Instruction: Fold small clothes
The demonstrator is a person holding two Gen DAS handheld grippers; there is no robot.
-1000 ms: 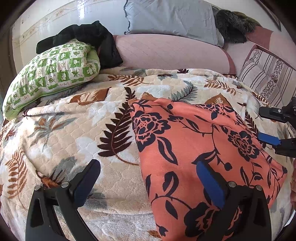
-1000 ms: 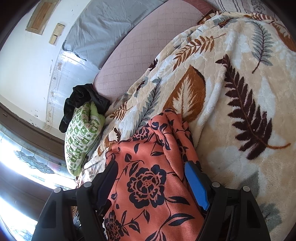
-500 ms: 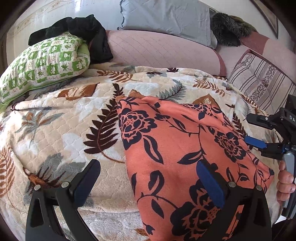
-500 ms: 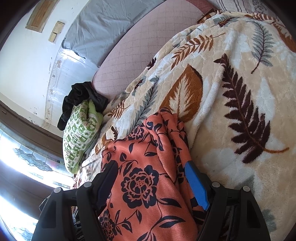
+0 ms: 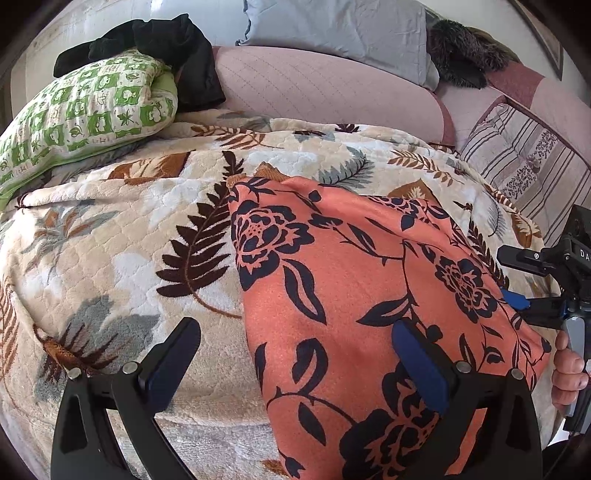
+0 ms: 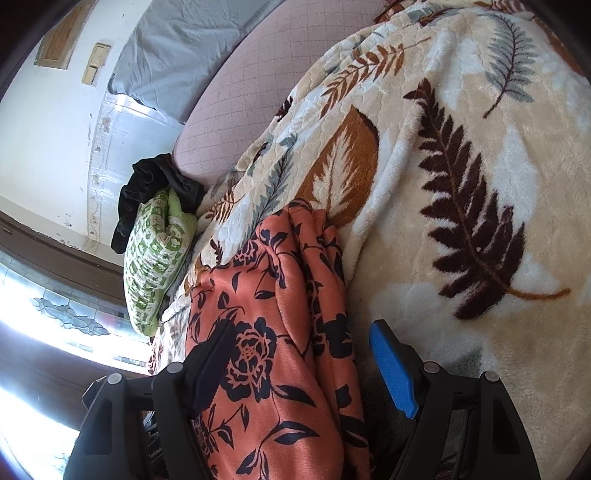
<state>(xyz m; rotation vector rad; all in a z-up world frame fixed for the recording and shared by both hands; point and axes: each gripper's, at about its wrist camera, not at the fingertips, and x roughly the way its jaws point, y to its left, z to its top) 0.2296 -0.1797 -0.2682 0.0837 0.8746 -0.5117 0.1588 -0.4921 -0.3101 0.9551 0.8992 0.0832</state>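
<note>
Ahead of the left tool point(image 5: 295, 360) and far off to its left lies a green-and-white patterned pillow point(image 5: 81, 118) with a black garment point(image 5: 162, 40) heaped on its far end. The left tool stands wide open, holding nothing; its left finger hangs over the leaf-print blanket point(image 5: 122, 236) that covers the bed, and its right finger hangs over the orange floral cloth point(image 5: 351, 288). That cloth lies spread on the blanket directly ahead of this tool and a little to its right, its straight left edge running away between the two fingers. Beyond the blanket, straight ahead, a pink quilted cushion point(image 5: 325, 88) lies under a grey pillow point(image 5: 340, 26), and to the right a striped cushion point(image 5: 517, 158) leans at the bed's edge. At the far right of the left wrist view the right tool point(image 5: 517, 280) reaches in from the side at the cloth's right edge, a hand point(image 5: 569, 373) on its handle. In the right wrist view, the right tool point(image 6: 299, 365) is open too, its fingers straddling the bunched, folded edge of the orange cloth without closing on it; whether either pad touches the fabric cannot be told.
</note>
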